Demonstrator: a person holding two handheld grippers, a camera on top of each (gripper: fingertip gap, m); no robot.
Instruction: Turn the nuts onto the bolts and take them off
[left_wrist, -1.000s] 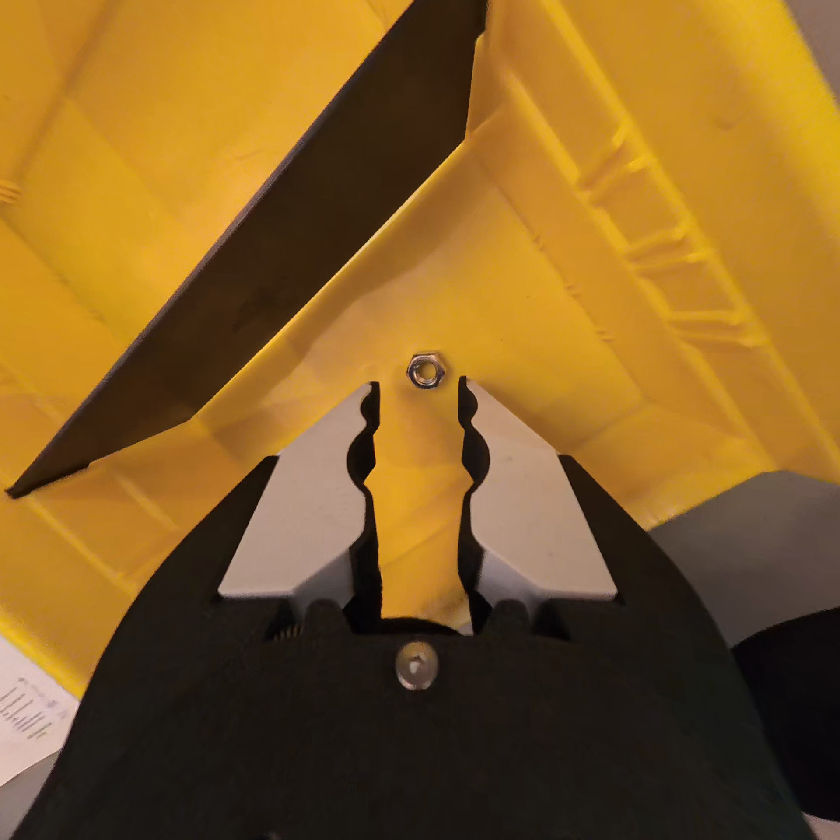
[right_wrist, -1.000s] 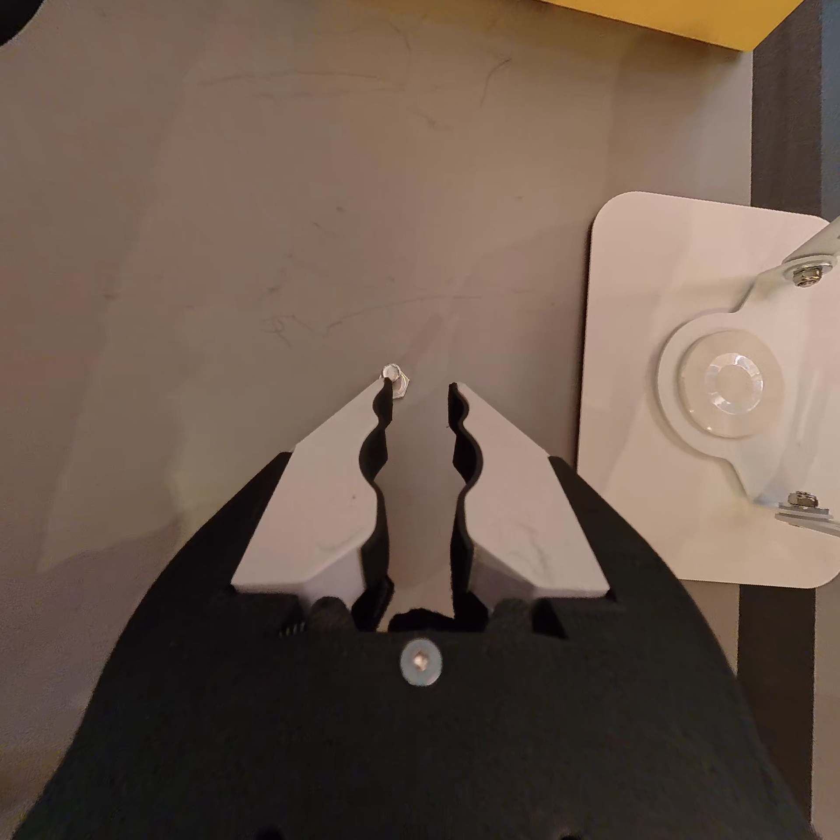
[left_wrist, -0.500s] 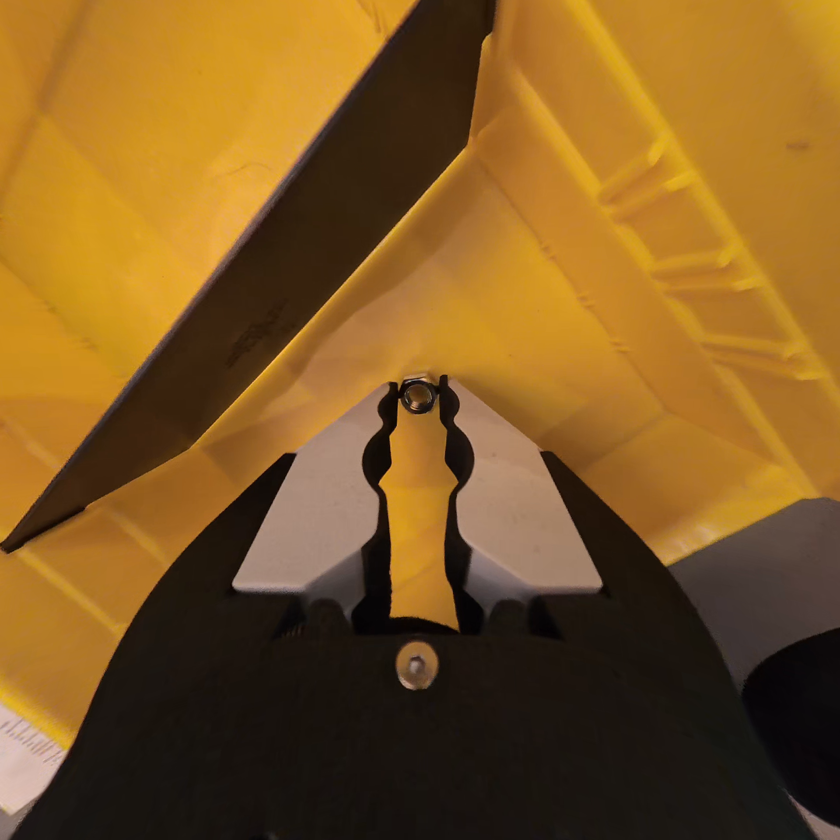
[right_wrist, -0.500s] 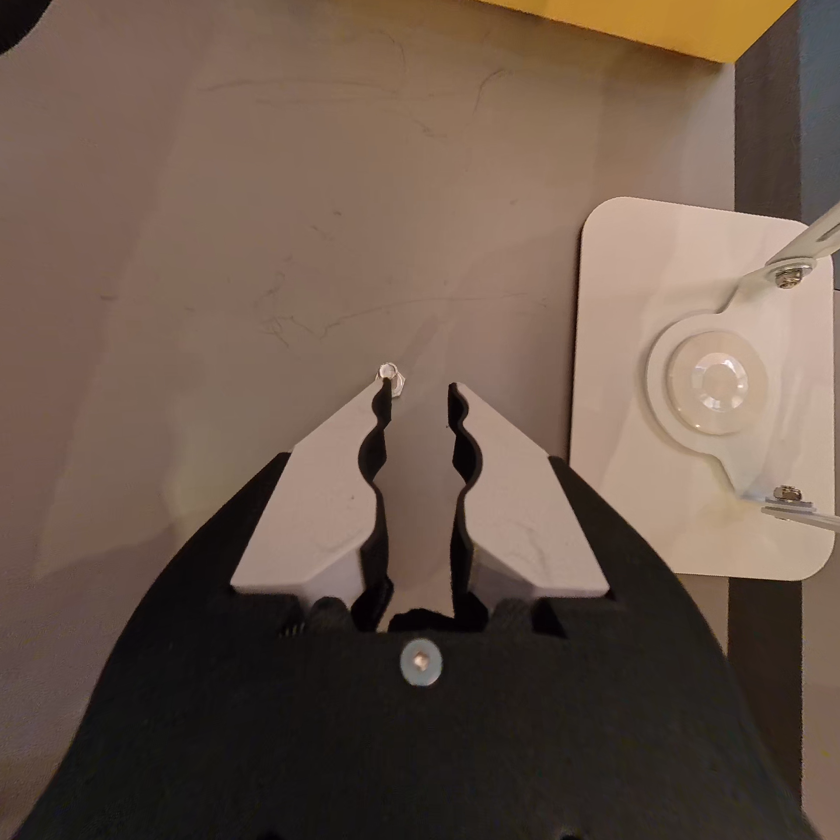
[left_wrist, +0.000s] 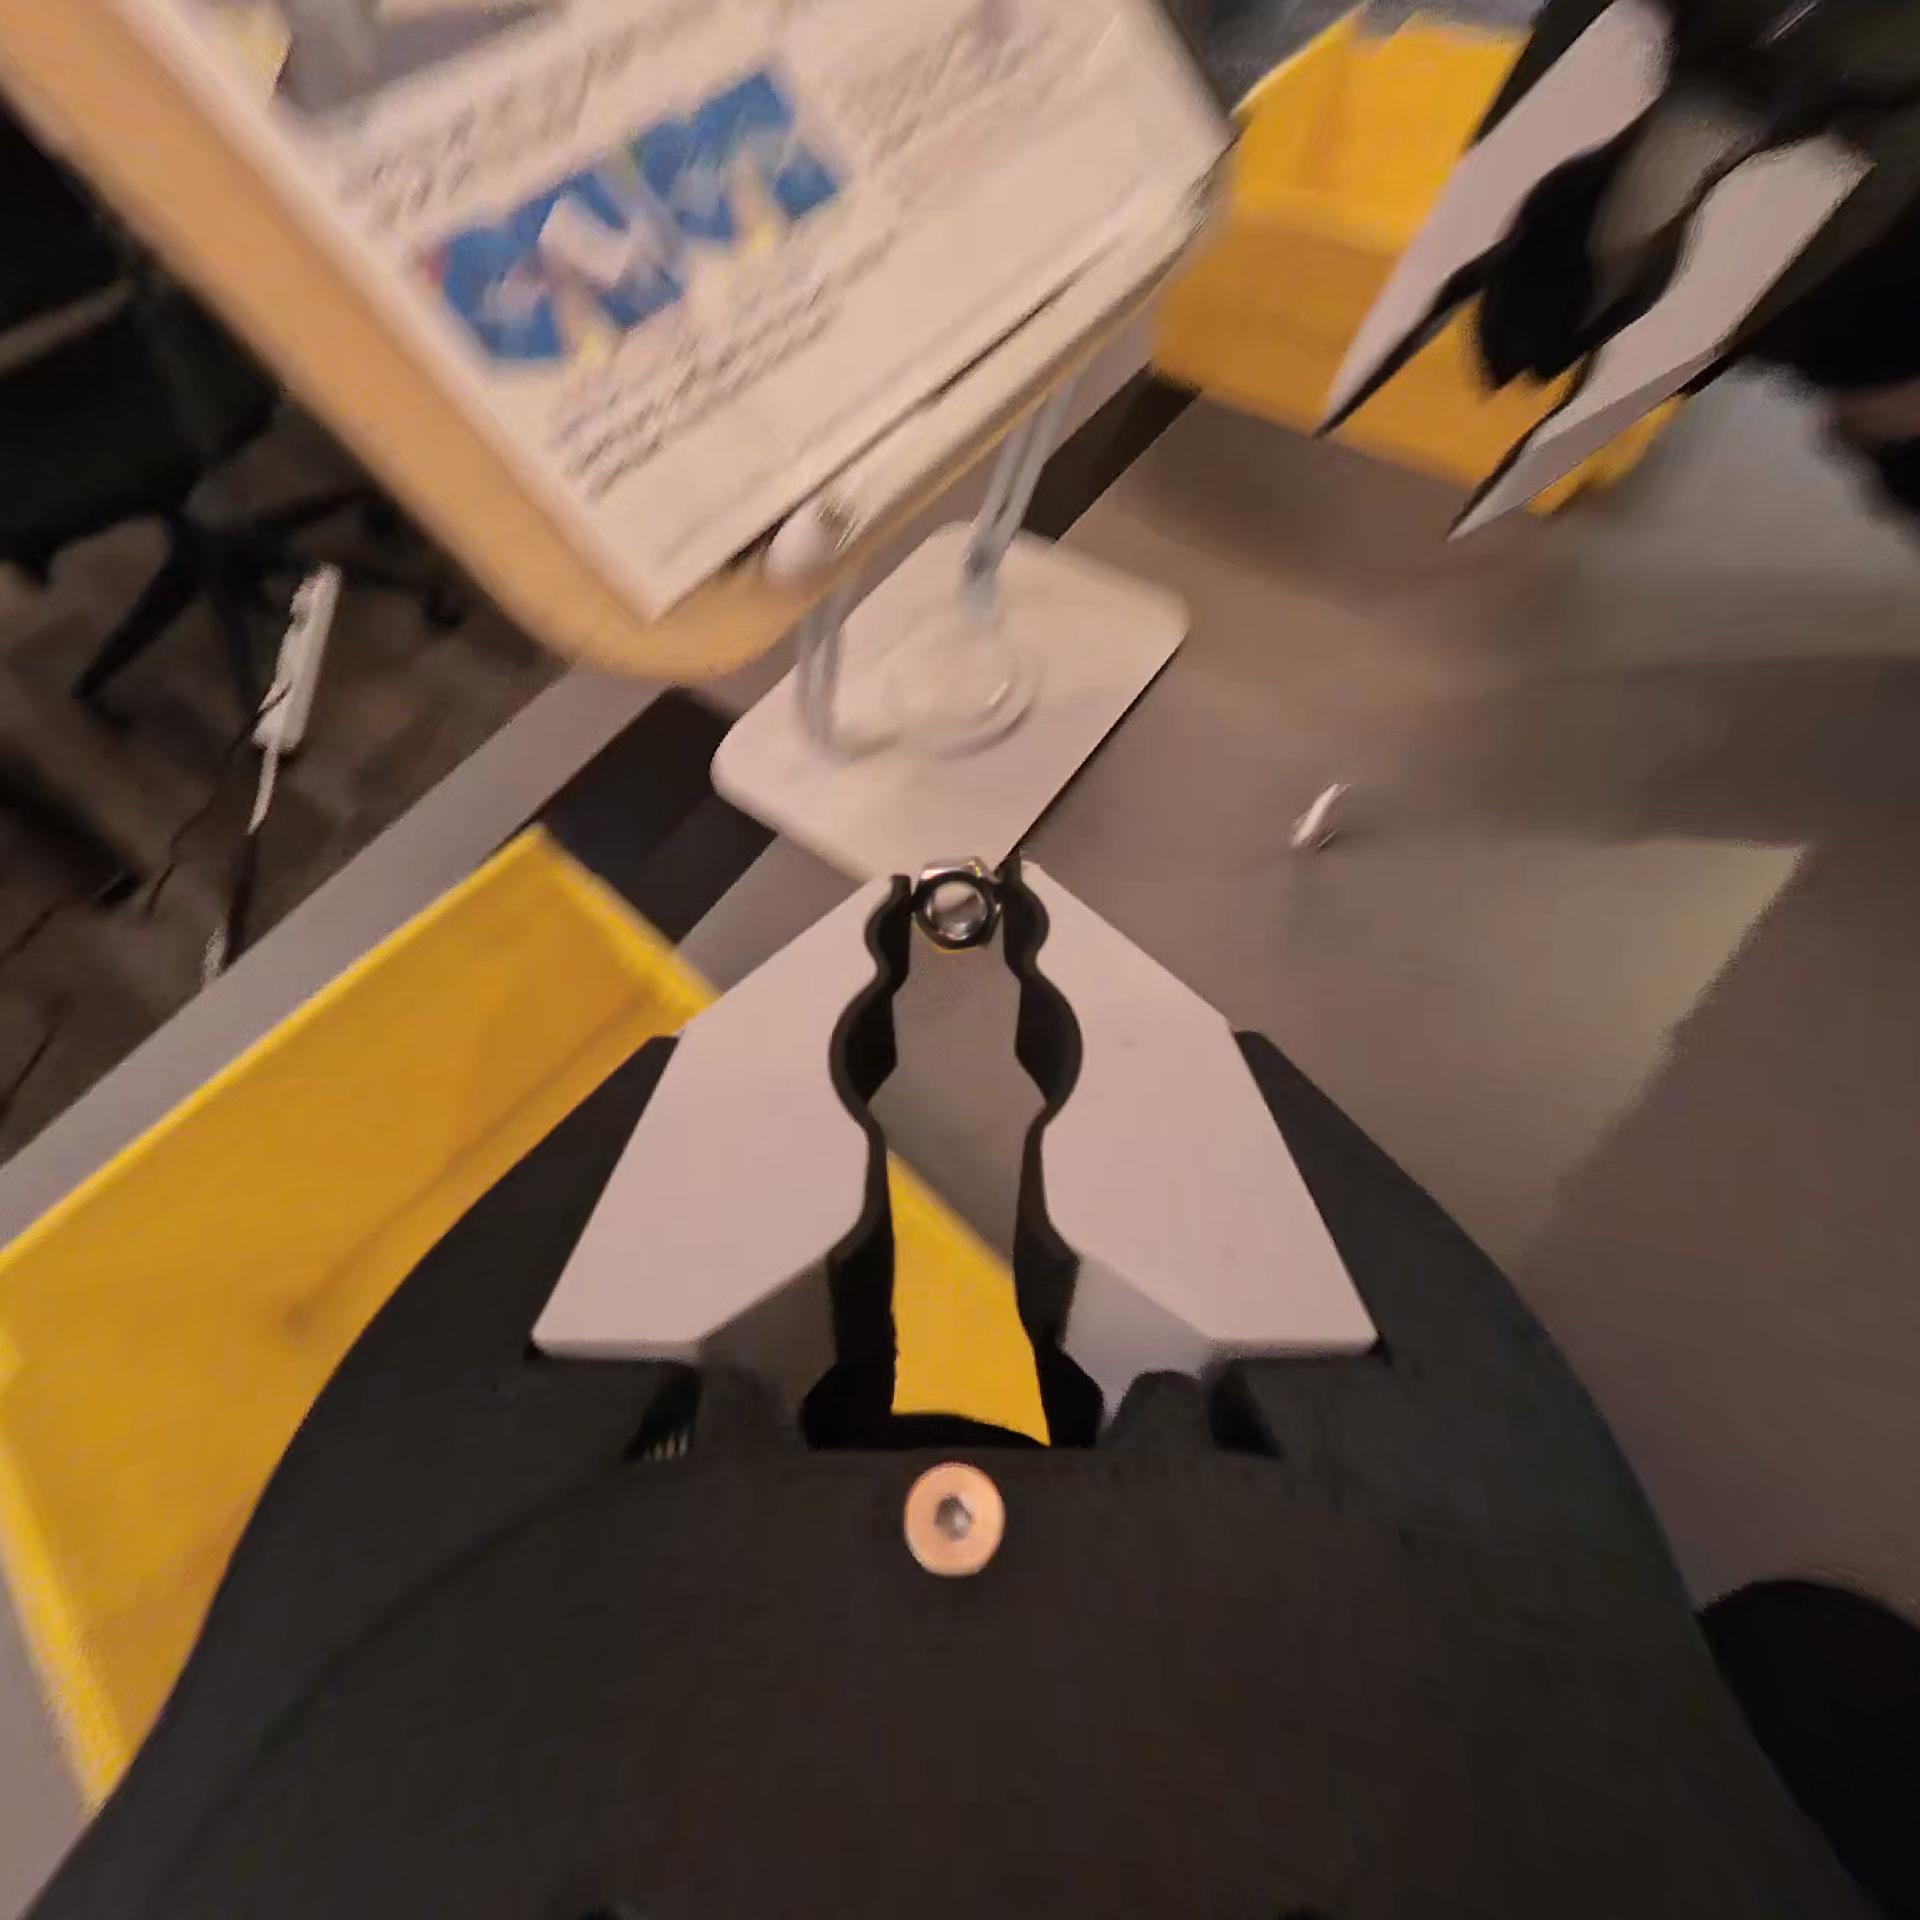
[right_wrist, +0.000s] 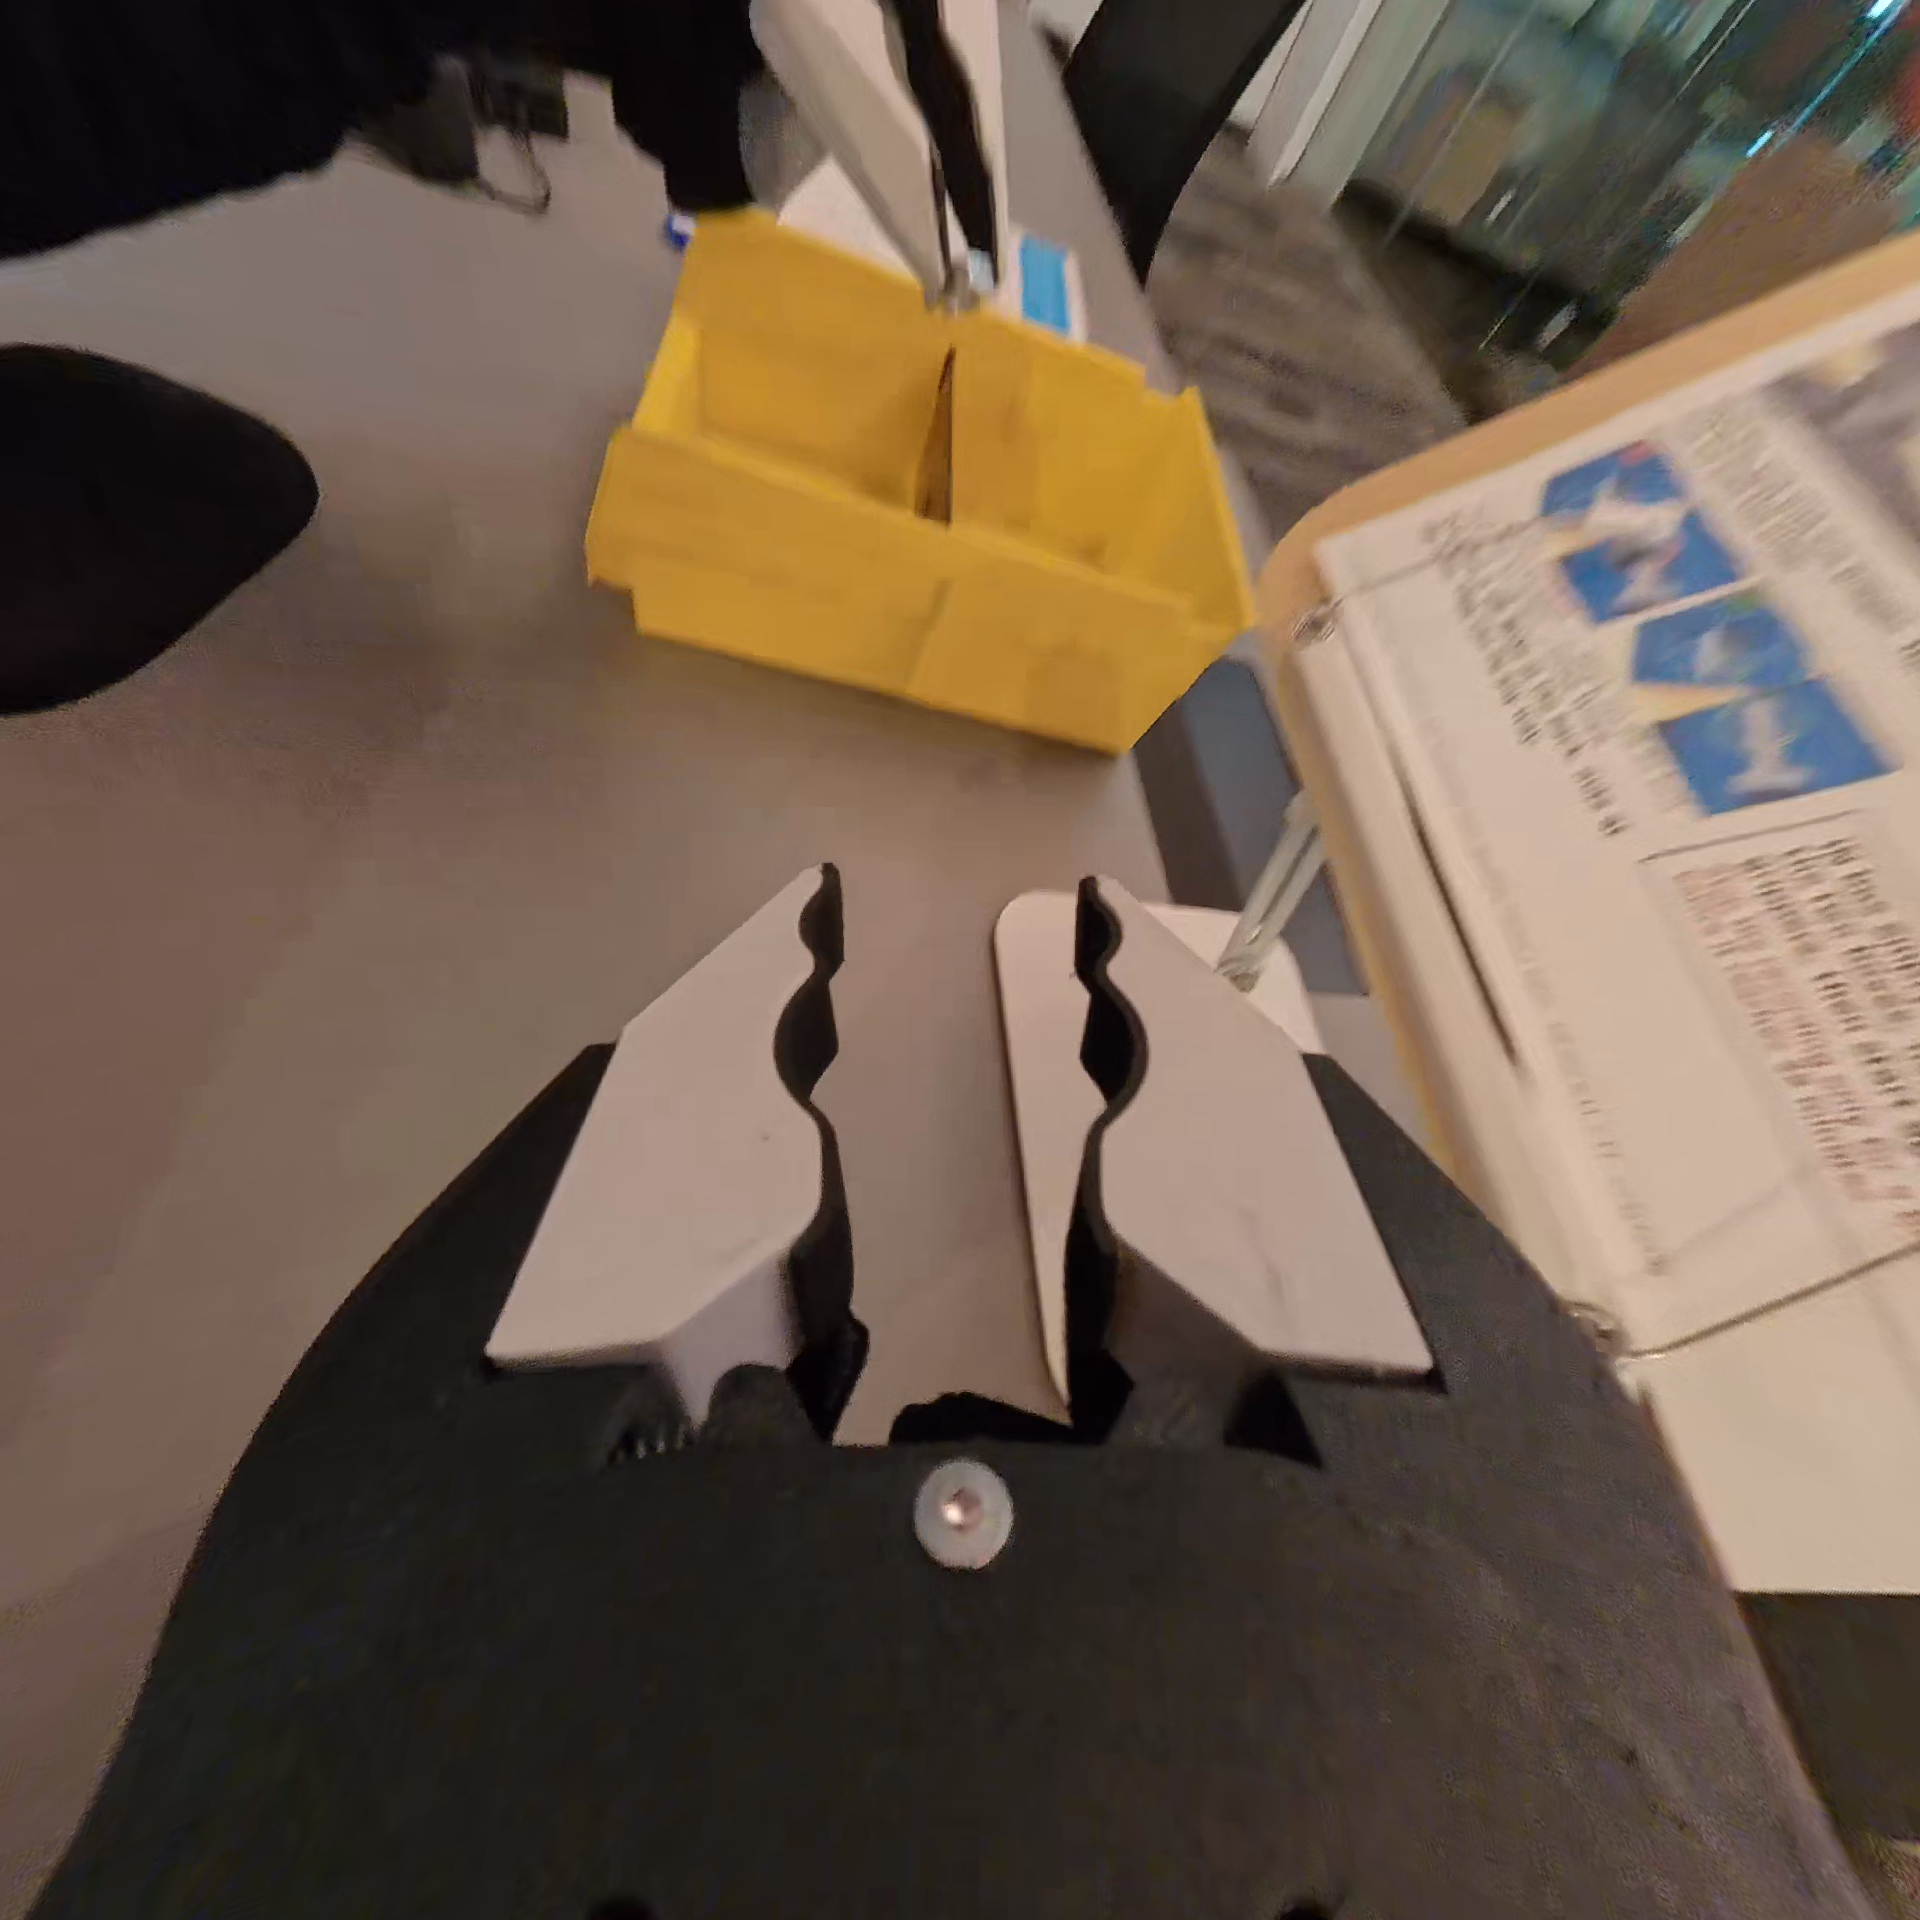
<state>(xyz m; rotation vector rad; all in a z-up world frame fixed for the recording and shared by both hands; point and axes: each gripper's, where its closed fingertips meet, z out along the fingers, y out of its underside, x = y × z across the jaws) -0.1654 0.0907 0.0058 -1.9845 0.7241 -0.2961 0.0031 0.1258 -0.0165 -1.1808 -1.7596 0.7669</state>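
In the left wrist view my left gripper (left_wrist: 958, 894) is shut on a small silver hex nut (left_wrist: 958, 916), pinched between its fingertips and held above the grey table. A small silver bolt (left_wrist: 1317, 829) lies on the table to the right of it. My right gripper (left_wrist: 1392, 478) hangs at the top right, jaws apart. In the right wrist view my right gripper (right_wrist: 956, 883) is open and empty above the table. The left gripper (right_wrist: 961, 286) shows at the top with the nut (right_wrist: 971, 272), over the yellow divided bin (right_wrist: 914, 623).
The yellow bin's wall (left_wrist: 312, 1143) is at the lower left under my left gripper. A document board on a stand (left_wrist: 623, 260), with a white base plate (left_wrist: 956, 727), stands at the table edge; it also shows in the right wrist view (right_wrist: 1662, 831). A dark object (right_wrist: 104, 520) lies at the left. About 20 cm separates my left fingertips from my right. Measured from the fingertips, the small silver bolt (left_wrist: 1317, 829) is 15 cm or so from the right gripper and 25 cm from the left.
My left gripper closed on the nut inside the yellow bin and lifted it out over the table. My right gripper rose away from the bolt on the table, still open.
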